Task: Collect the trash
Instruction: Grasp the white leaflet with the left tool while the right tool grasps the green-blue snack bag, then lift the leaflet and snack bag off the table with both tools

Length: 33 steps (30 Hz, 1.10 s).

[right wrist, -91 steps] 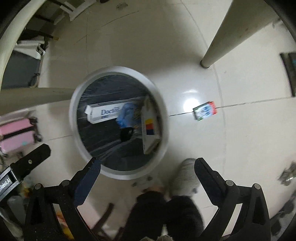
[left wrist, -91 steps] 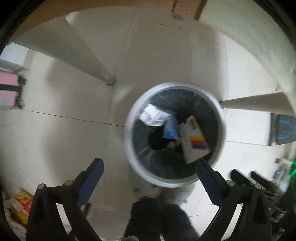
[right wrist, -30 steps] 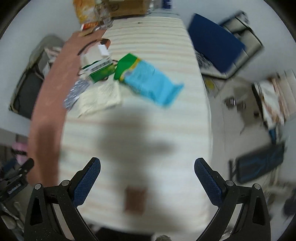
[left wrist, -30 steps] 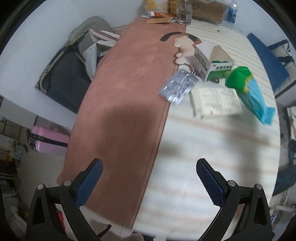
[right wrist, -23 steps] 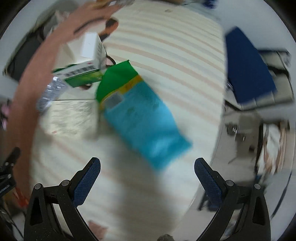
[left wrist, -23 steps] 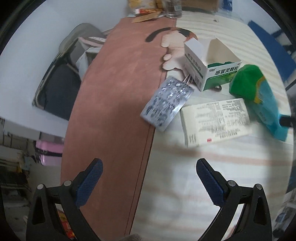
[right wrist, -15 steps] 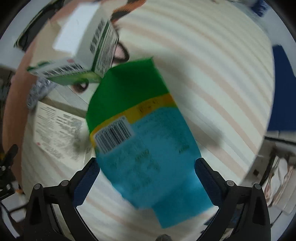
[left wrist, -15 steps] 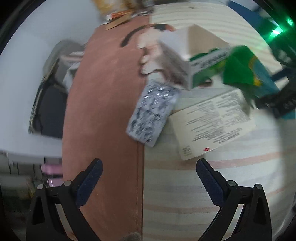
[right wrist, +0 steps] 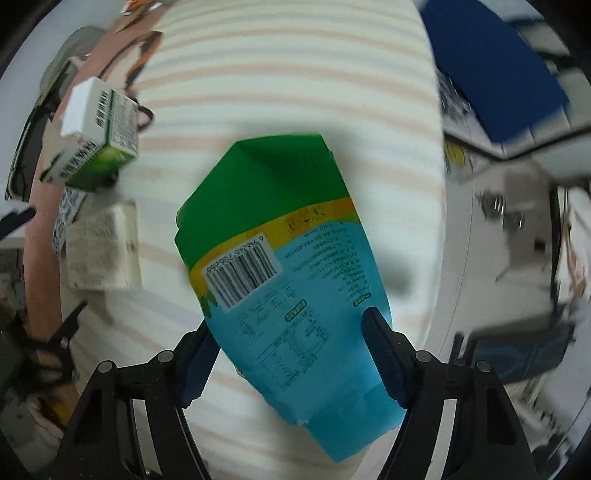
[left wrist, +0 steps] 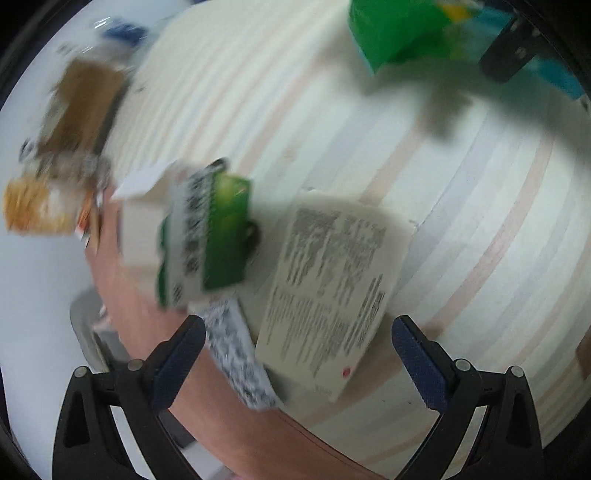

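Observation:
A green and blue snack bag (right wrist: 291,266) lies on the striped table (right wrist: 295,74); its blue end sits between the fingers of my right gripper (right wrist: 291,354), whose jaws stand close on both sides of it. My left gripper (left wrist: 297,354) is open just above a folded printed leaflet (left wrist: 332,291) and a silver blister pack (left wrist: 236,354). A green and white medicine box (left wrist: 195,236) lies just beyond them. The bag also shows at the top right of the left wrist view (left wrist: 406,29), with the right gripper's finger over it.
A brown mat (left wrist: 229,417) covers the table's left part. A cardboard box (left wrist: 85,99) and an orange packet (left wrist: 40,206) stand at the far end. A blue chair (right wrist: 491,62) stands beside the table on the right.
Both grippers have moved from over the trash bin to the table and come down. The right one has narrowed around the snack bag. The left one has closed in on the leaflet and blister pack.

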{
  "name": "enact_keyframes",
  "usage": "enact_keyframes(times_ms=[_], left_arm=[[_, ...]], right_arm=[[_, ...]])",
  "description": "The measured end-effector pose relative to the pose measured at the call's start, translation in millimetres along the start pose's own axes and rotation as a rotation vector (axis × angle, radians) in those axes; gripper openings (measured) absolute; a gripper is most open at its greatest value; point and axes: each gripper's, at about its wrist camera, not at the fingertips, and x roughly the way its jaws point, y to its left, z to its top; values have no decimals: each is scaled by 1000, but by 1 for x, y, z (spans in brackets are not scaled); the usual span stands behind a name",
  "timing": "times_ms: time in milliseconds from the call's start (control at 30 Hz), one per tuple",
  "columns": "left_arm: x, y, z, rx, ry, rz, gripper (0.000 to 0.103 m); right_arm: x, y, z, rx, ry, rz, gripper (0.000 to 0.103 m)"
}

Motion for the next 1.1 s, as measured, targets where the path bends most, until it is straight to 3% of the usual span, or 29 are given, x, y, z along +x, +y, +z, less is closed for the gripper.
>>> enact_keyframes(times_ms=[167,333,433,467,567,700,833,933,1000,1033,1100], left_arm=[[12,-6,14,74,35,-32,103],[13,-11,20,105,40,-70,102],[11,-6,17,92,25,-129,84],[9,-4,16,74,27,-171,71],[5,-7,11,11,7,-167,72],[3,-1,2,-170,9,-258,71],[4,6,-24,-535,108,-430,72],[8,5,-50,-786,160,-615,73],[10,4,-60,-872,163,-679,73],[10,2,-64,-898,152,-692,74],[8,-2,-64,-909,135,-686,75]], right_arm=[[5,-19,-10,33,21,30,86],[10,-20,-15,31,28,35,88],[15,-21,-14,33,33,27,88],[16,-18,-13,31,33,21,88],[22,-19,-13,21,29,2,87],[22,-20,-15,33,38,20,87],[26,-23,-22,91,96,113,87],[29,-25,-26,121,141,201,88],[25,-25,-30,116,139,220,92],[23,-25,-31,107,131,212,99],[16,-20,-33,74,101,171,101]])
